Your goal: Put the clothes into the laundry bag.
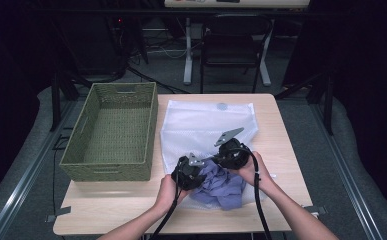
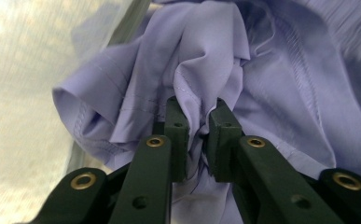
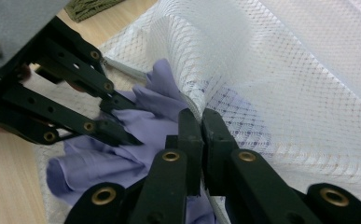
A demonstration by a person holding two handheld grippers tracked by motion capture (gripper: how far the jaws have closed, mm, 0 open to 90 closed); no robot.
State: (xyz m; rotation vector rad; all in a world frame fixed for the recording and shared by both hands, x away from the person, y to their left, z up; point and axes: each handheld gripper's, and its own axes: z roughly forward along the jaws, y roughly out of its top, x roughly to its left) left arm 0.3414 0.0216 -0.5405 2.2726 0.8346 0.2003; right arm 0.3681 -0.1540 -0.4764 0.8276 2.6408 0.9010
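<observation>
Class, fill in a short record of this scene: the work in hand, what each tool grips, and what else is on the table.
work: putting a lilac garment into a white mesh bag
left tool: pinching a fold of the garment
right tool: shut on the mesh bag's edge, holding it up
garment: partly inside the bag's mouth
also on table: green woven basket, left of the bag

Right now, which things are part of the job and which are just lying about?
In use:
- lilac garment, pinched by left gripper
- white mesh bag, edge clamped by right gripper

Lying about:
- green woven basket, nothing visible inside
- black chair beyond the table
</observation>
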